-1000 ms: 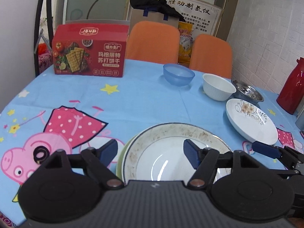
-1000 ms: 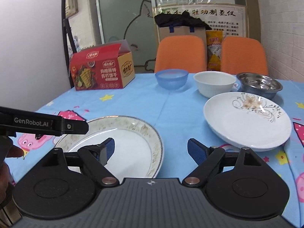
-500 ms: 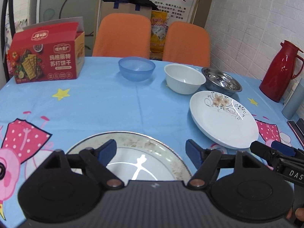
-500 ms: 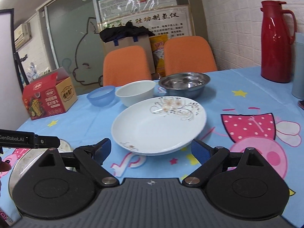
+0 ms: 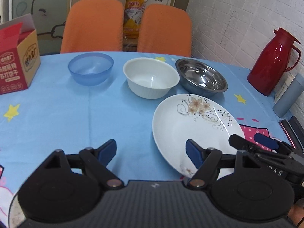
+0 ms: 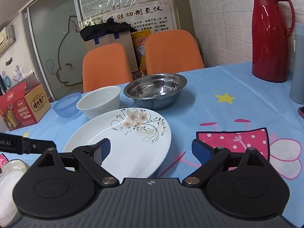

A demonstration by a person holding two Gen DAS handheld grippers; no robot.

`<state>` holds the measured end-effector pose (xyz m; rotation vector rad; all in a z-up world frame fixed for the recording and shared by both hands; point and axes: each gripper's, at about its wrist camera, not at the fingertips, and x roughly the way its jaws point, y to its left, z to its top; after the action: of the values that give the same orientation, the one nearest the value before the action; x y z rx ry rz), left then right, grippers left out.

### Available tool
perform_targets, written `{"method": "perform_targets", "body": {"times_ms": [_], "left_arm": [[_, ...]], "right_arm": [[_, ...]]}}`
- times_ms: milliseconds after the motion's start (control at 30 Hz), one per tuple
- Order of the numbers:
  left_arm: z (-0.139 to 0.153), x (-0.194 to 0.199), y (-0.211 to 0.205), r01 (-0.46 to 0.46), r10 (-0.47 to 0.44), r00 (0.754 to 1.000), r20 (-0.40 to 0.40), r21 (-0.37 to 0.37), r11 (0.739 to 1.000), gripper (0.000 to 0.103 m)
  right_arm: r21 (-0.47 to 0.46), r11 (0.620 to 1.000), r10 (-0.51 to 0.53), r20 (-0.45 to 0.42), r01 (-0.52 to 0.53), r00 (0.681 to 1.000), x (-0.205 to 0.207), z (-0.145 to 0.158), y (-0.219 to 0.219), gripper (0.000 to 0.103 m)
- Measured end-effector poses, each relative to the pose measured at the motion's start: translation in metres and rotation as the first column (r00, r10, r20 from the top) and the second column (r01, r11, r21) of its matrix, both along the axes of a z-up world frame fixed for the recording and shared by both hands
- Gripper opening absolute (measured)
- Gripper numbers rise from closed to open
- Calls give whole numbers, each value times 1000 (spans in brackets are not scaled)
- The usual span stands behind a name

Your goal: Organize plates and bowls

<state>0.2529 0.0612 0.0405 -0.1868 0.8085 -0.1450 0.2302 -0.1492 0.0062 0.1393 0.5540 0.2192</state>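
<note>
- Floral plate (image 6: 121, 142) lies flat on the blue worktop (image 6: 218, 114), nearest the right claw (image 6: 150, 150), whose jaws are spread and empty, one finger over the plate's near rim.
- Left claw (image 5: 151, 152) is spread too, empty, beside that plate's left edge.
- Gold-rimmed plate (image 6: 9, 174) sits at the near left.
- Farther back stand a blue bowl (image 5: 90, 70), white bowl (image 5: 151, 77) and steel bowl (image 5: 201, 77) in a row.
</note>
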Motion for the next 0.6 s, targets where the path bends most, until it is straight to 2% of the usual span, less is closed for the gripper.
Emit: {"method": "perform_targets", "body": {"times_ms": [133,400,600], "left_arm": [[-11,30,-11,14,-16,999,-51,-30,999,74],[-29,53,-29,44,-44,995,-91,-8,999,73],[-34,53,-40,54,-50,996,-69,60,997,65]], "right_arm": [[-17,1000,19,-16,-19,1000,9,-4,3,103],[-9,999,48,-64,-48,997,22,-15,6,103],[-14,998,57,-75,-59,996,24,-19,9,103]]}}
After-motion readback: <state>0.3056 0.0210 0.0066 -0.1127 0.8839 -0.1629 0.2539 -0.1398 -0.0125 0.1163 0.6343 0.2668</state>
